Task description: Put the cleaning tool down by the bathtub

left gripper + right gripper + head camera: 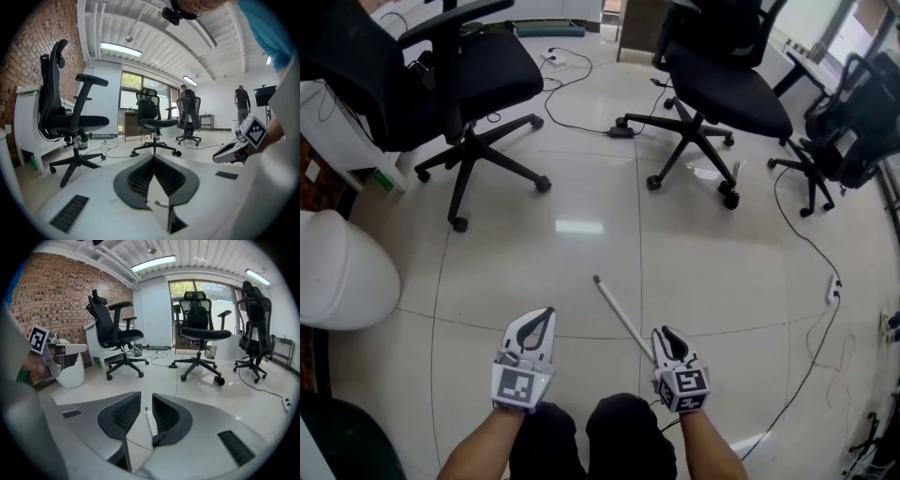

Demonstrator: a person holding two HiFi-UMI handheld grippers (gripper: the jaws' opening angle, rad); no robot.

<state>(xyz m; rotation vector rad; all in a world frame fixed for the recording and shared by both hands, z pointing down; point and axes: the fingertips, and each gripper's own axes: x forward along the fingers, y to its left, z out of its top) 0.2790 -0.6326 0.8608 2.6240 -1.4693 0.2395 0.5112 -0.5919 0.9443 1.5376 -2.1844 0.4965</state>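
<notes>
The cleaning tool (617,312) is a thin white rod that slants over the tiled floor, its near end running under my right gripper (667,334). In the right gripper view the rod (150,422) lies between the jaws of that gripper (146,401), close to the right pad, with a gap on its left; the jaws stand open. My left gripper (547,315) hangs beside it, shut with nothing in it, its tips meeting (153,157). The white bathtub (342,272) bulges in at the left edge, also visible as the bathtub (70,369) in the right gripper view.
Two black office chairs (459,84) (712,89) stand ahead and a third (848,122) at the far right. Black cables (581,127) and a white power strip (832,291) lie on the tiles. The person's knees (591,436) are at the bottom edge.
</notes>
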